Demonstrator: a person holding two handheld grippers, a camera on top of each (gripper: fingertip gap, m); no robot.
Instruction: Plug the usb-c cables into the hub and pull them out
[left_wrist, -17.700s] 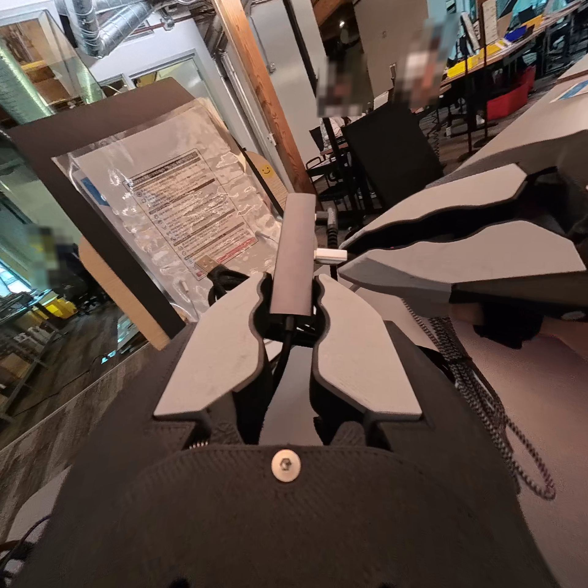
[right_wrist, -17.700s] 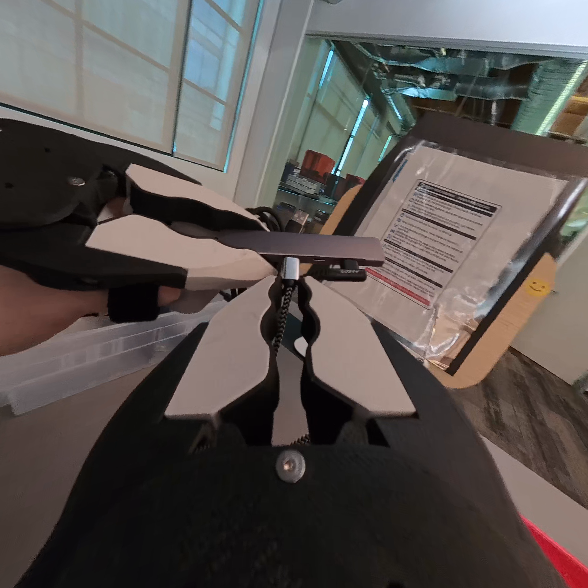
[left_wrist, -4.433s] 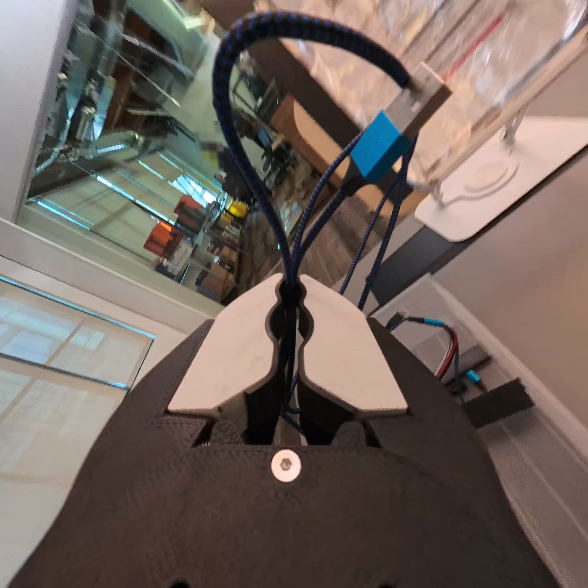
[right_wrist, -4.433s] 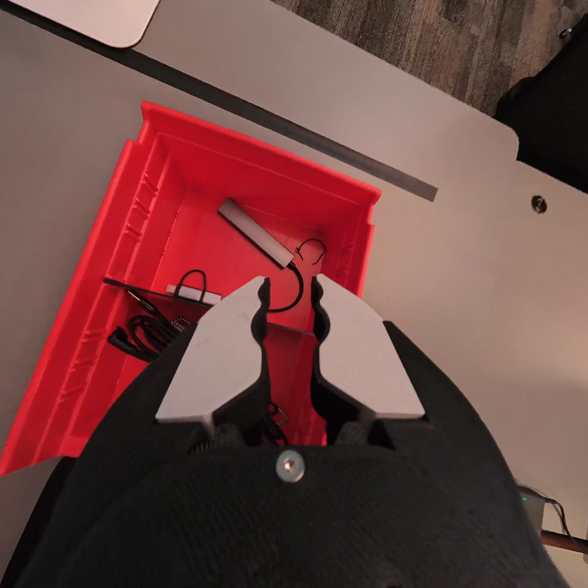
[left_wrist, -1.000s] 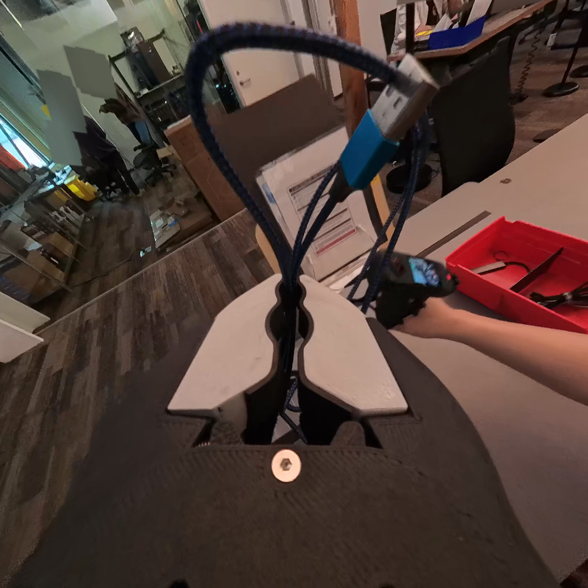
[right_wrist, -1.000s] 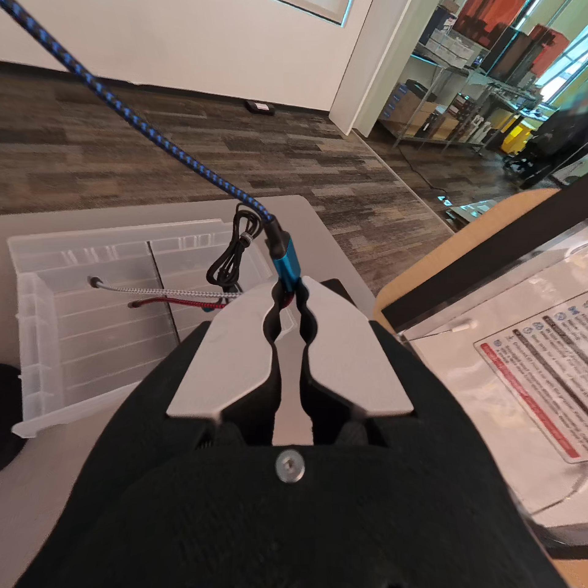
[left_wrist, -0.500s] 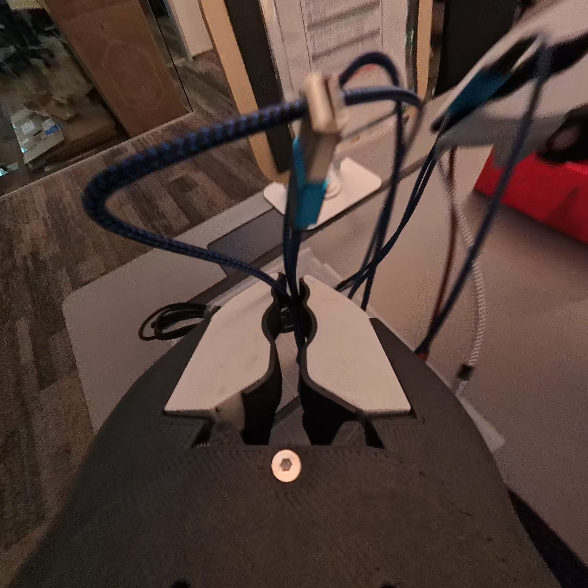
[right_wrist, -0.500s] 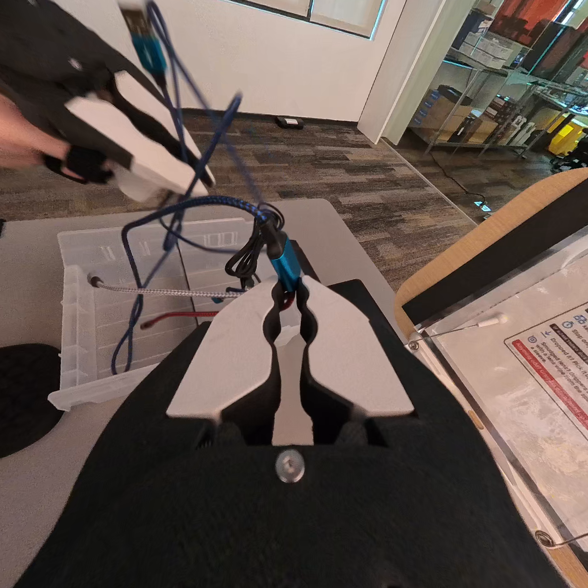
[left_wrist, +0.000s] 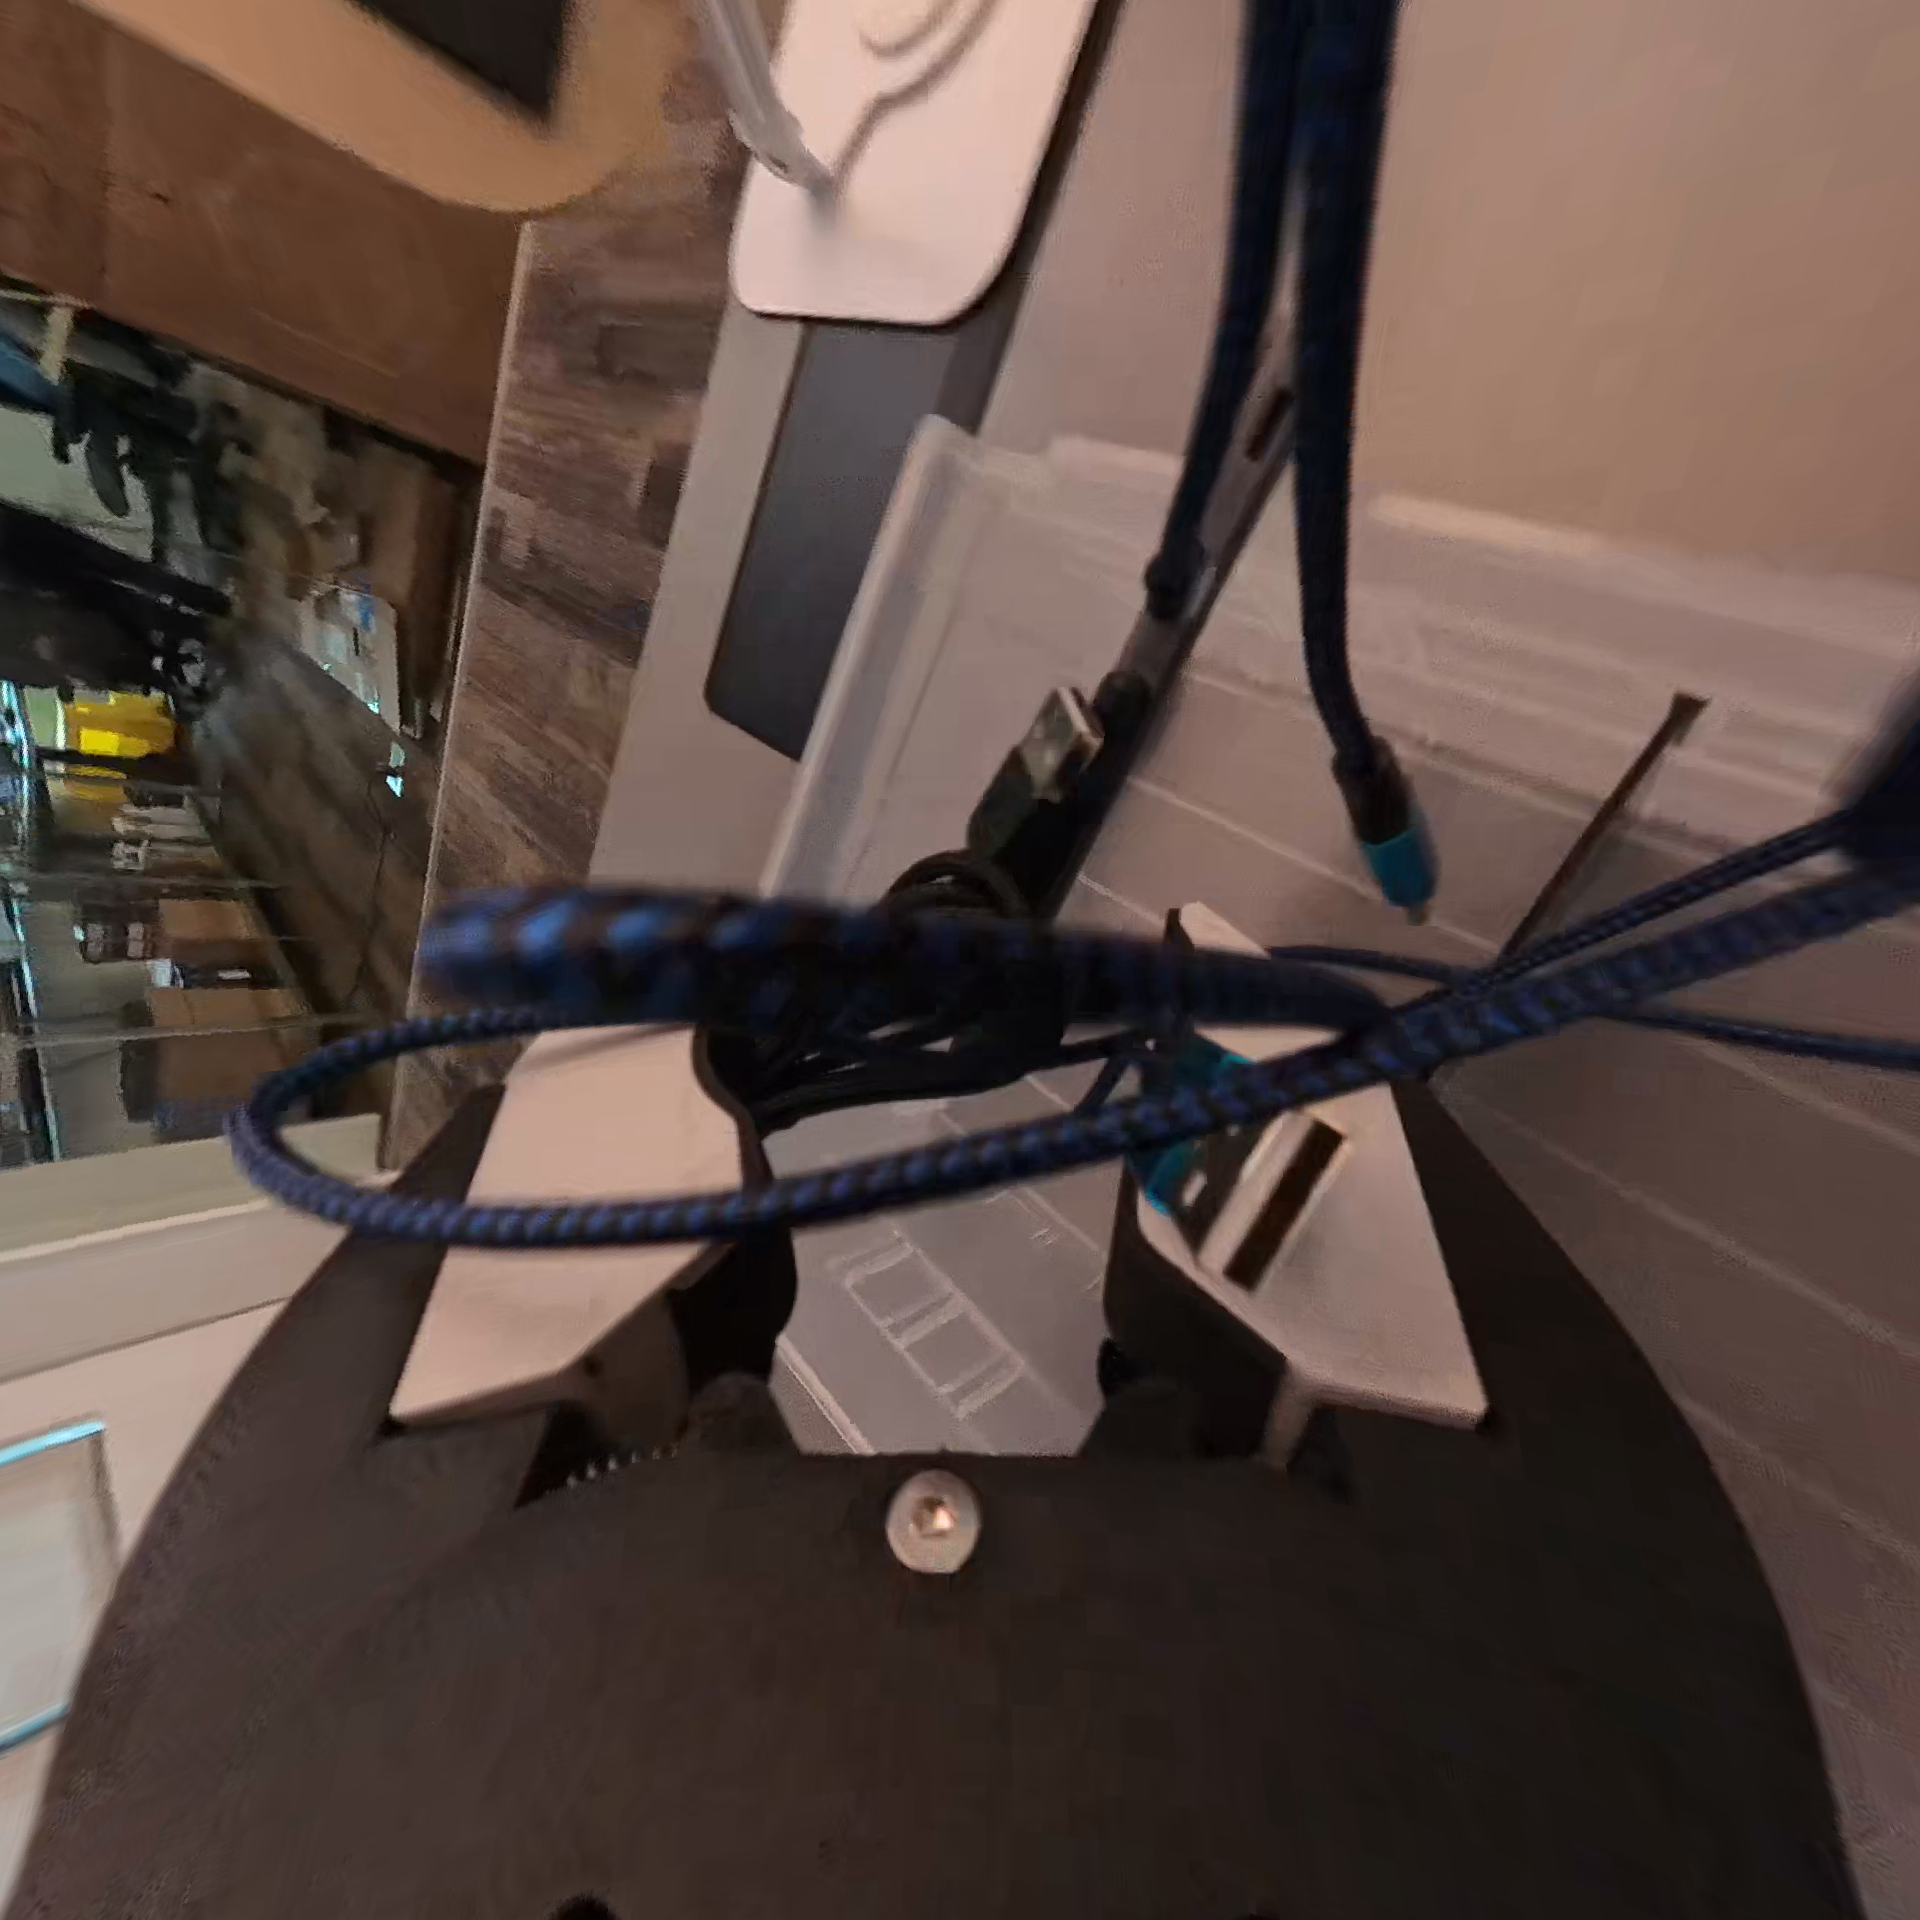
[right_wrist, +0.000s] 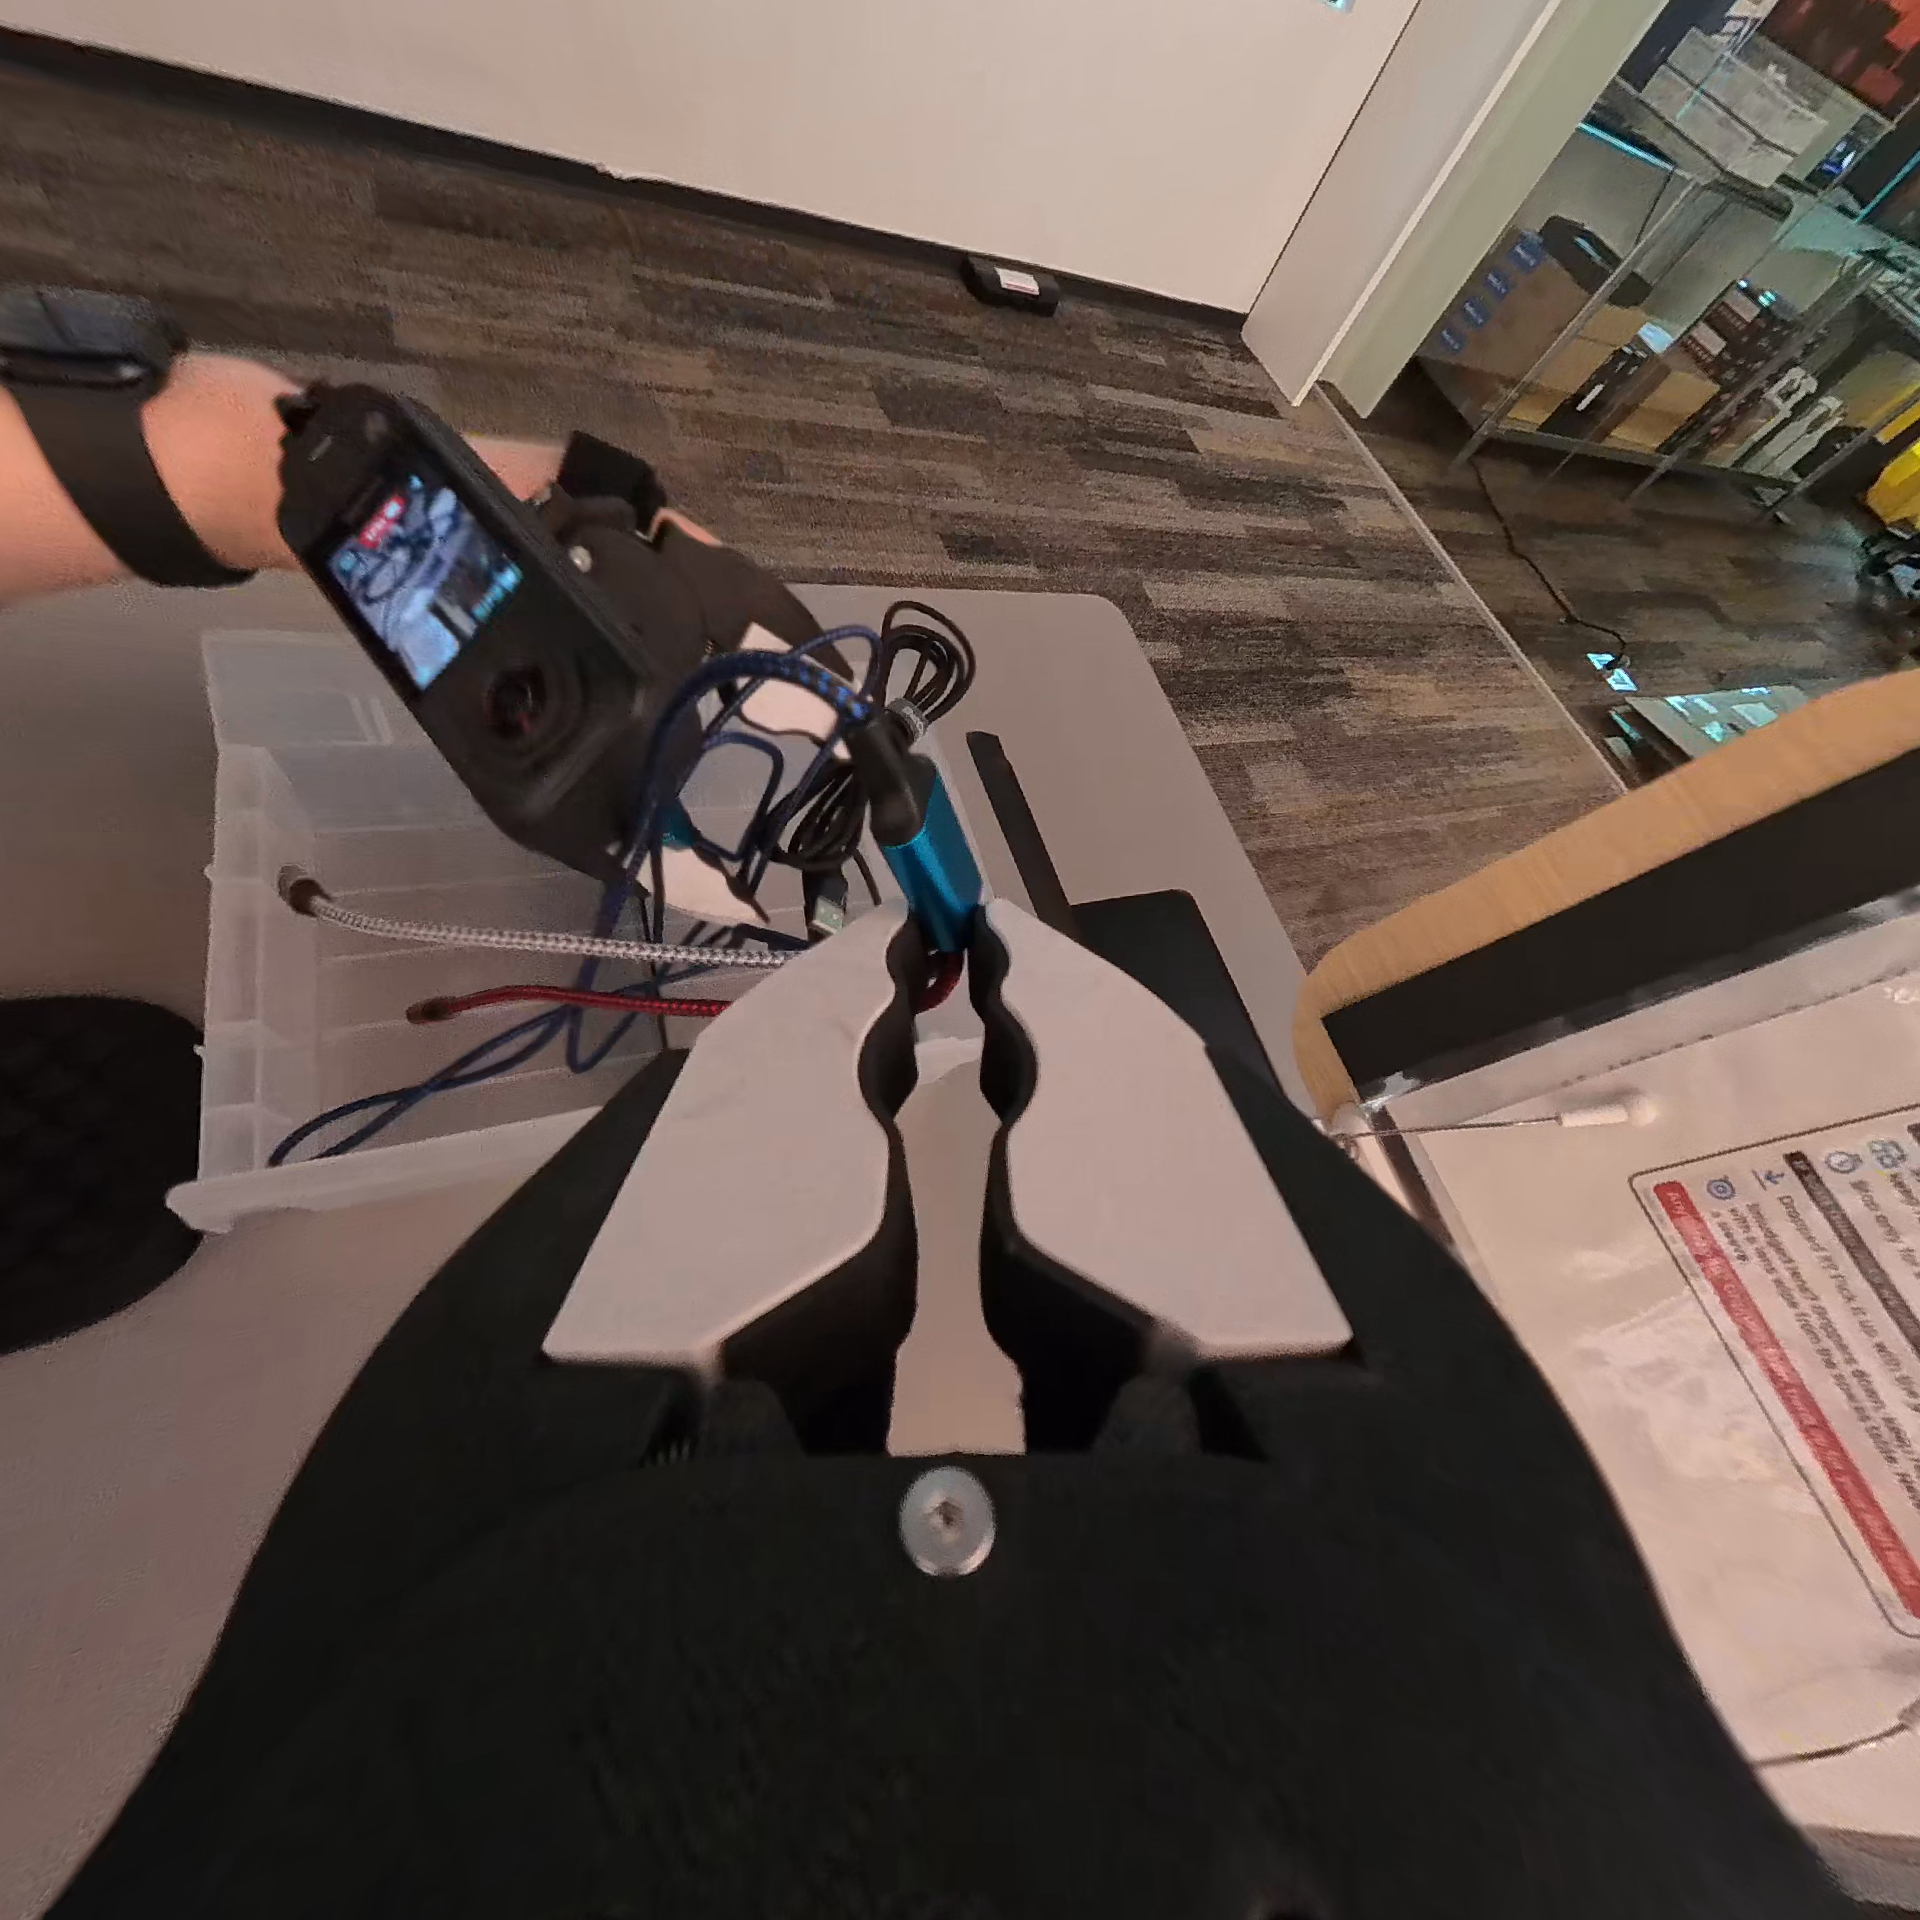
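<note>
Both tongs differ: my right gripper (right_wrist: 940, 925) pinches the blue cable's plug (right_wrist: 932, 871), my left gripper (left_wrist: 940, 1164) (spread wide) has loops (left_wrist: 665, 1210) draped across.

Right gripper (right_wrist: 935, 935) pinches blue plug (right_wrist: 932, 871).

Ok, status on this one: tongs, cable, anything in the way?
Left tongs open over clear bin, blue braided cable draped across them. Right tongs shut on blue connector. Black cable bundle tangled underneath. Hub not in view.
</note>
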